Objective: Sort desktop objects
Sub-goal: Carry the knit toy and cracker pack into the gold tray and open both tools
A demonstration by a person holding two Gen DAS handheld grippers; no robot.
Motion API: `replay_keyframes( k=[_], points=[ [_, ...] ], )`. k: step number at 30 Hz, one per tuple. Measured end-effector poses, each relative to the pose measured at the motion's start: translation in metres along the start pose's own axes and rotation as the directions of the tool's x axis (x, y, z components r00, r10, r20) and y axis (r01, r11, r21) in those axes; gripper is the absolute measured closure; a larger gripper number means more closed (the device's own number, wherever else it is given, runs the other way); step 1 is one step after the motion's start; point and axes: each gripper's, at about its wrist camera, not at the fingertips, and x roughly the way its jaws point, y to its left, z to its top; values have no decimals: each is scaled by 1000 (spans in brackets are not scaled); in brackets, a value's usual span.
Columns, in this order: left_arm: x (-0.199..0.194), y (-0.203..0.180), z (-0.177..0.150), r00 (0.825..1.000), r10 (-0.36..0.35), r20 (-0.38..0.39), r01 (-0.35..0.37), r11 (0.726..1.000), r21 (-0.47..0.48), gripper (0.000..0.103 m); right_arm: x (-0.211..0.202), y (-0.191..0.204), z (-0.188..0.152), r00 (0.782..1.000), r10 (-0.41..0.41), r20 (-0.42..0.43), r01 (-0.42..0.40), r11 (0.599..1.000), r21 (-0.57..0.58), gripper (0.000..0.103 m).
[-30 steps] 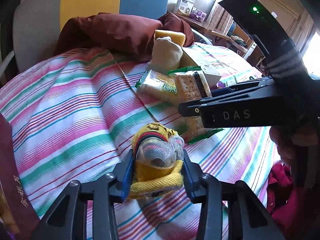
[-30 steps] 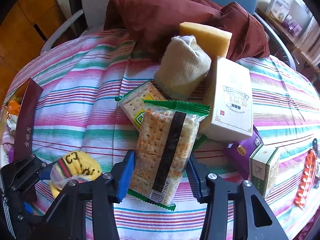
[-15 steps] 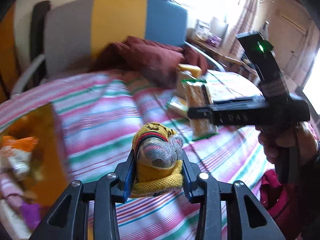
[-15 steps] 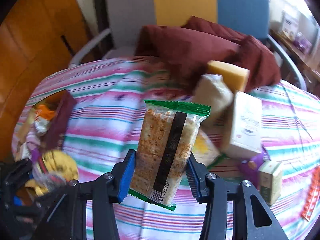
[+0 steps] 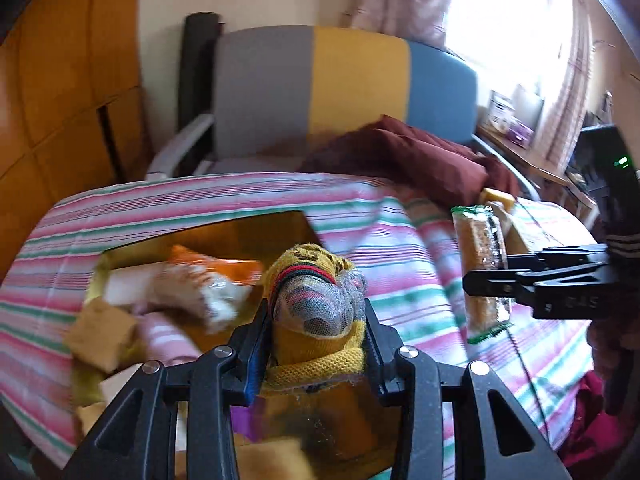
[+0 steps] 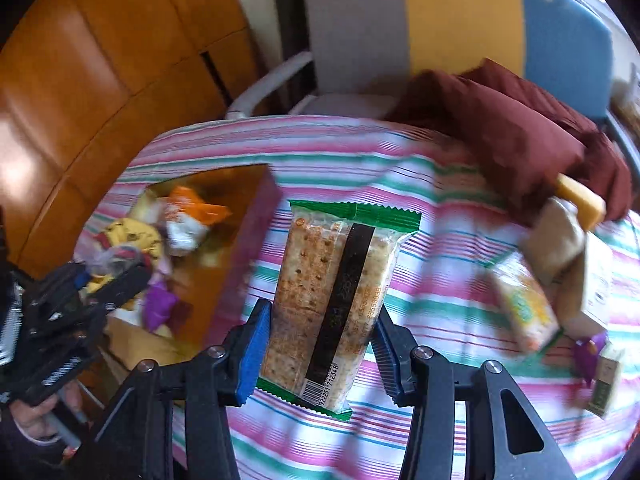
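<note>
Both wrist views look steeply down along their fingers, close above the striped cloth (image 5: 400, 248) — each catches the other's gripper; both share the open box (image 6: 248, 216) and chair (image 5: 340, 80).

Striped pink-green-white tablecloth (image 6: 400, 184) covered the table. Open gold-lined cardboard box (image 6: 256, 200) sat on it at the left, with an orange-white snack packet (image 6: 188, 216) and a purple wrapped item (image 6: 158, 304) inside. Left gripper (image 5: 316, 328) was over the box, yellow knit sock bundle (image 5: 316, 308) between its jaws. Right gripper (image 6: 320, 344) was right of the box, above the cloth, clamping an upright green-edged cracker packet (image 6: 340, 280). Far right on the cloth: cream rolled sock (image 6: 556, 240), white carton (image 6: 598, 280) just beside it, yellow sponge block (image 6: 580, 200) behind. Maroon cushion (image 6: 500, 120) lay at the far edge, before a grey-yellow-blue chair back (image 6: 460, 12).
</note>
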Motion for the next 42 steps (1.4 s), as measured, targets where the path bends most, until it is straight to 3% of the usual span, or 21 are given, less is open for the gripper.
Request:
replay_keyframes(
  k=[11,15,25,30,42],
  points=[
    [11,66,5,989,144,-7,-145,986,-88,61,35,96,30,994,103,-29,-105,991,-79,54],
    [22,86,4,991,123,-57,-130,979,-155,54,48,109,39,992,120,-45,-122,991,-47,46],
    [17,92,-8,995,85,-45,-92,974,-208,38,52,105,29,991,123,-54,-123,992,3,36],
    [5,90,-7,995,103,-12,-103,973,-208,28,39,93,14,993,110,-33,-109,994,30,30],
    [-29,67,-11,991,124,39,-117,982,-147,27,19,67,-14,999,45,-27,-44,998,43,26]
  ],
)
